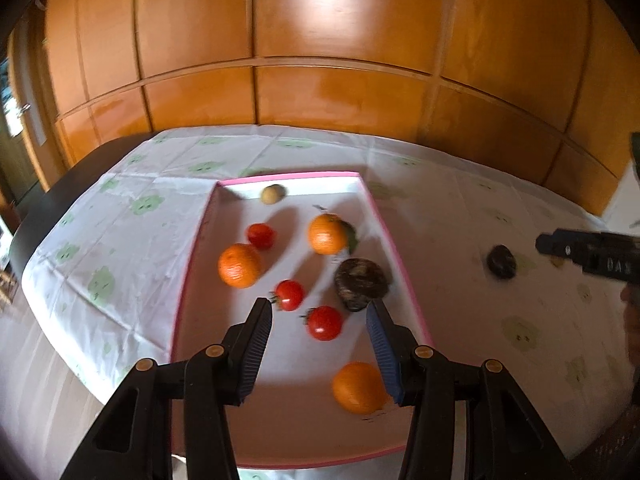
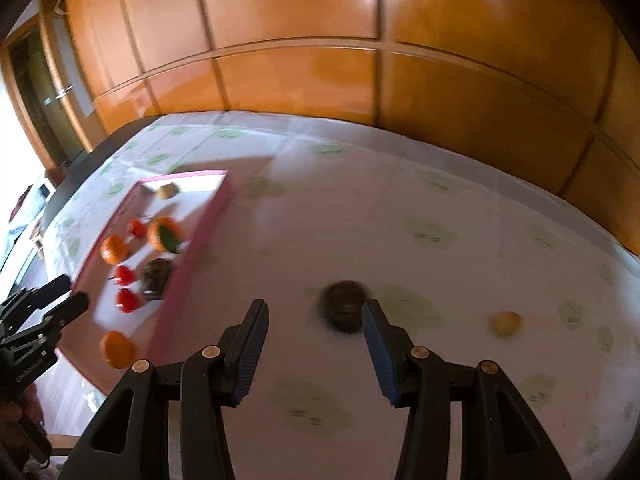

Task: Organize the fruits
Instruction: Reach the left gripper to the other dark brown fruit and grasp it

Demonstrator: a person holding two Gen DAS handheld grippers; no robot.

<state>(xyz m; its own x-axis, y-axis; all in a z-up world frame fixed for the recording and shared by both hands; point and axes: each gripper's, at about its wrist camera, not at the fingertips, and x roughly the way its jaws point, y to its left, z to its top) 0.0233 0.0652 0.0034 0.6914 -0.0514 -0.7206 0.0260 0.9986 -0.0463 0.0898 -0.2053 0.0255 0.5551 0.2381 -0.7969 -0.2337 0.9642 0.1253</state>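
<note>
Both grippers level, angled down | left gripper [image 1: 319,312] jaws apart above pink tray [image 1: 400,256] | right gripper [image 2: 315,307] jaws apart beside dark fruit [image 2: 342,306]

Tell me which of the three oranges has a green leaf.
The orange farthest back in the pink tray, on its right side; the leaf lies against its right flank. The other two oranges show none.

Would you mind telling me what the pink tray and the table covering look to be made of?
Pink tray: probably cardboard or thin board, matte, with straight thin walls. Table covering: likely thin plastic sheet or paper, showing fold creases and printed green motifs.
</note>
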